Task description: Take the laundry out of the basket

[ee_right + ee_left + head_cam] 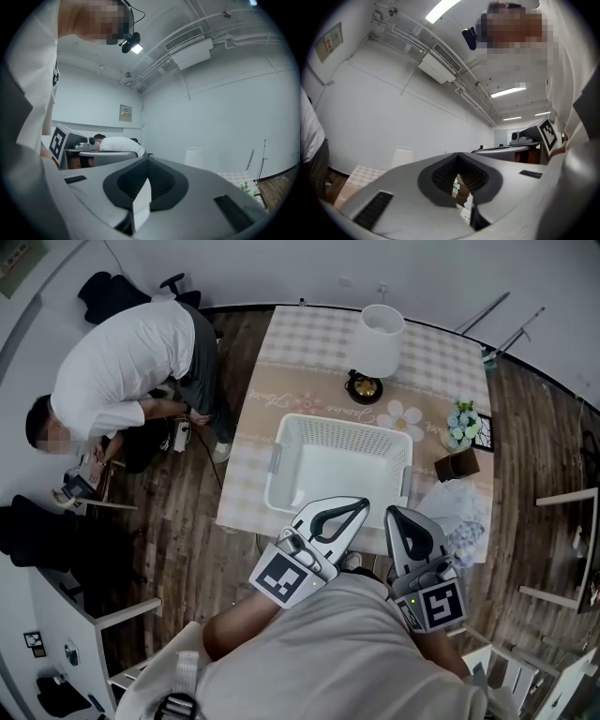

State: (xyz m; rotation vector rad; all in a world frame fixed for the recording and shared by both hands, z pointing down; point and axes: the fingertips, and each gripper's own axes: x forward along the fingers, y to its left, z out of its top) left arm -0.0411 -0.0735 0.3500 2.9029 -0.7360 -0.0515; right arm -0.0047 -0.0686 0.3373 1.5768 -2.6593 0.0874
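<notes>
The white slatted laundry basket [291, 451] stands on the checked table, and its inside looks bare. A pale, crumpled heap of laundry [459, 510] lies on the table just right of it. My left gripper [362, 504] hovers over the basket's near rim, shut with nothing in it. My right gripper [393, 513] is beside it, also shut and empty. Both point level, close to my chest. In the left gripper view the left gripper [460, 161] shows its pads together. In the right gripper view the right gripper [147, 174] is likewise closed.
On the table [253, 474] behind the basket stand a white lamp [380, 338], a black round object [364, 387], a small flower pot [461, 424] and a brown box [457, 466]. A person [122, 367] crouches on the wooden floor at left. White chair frames [567, 549] stand at right.
</notes>
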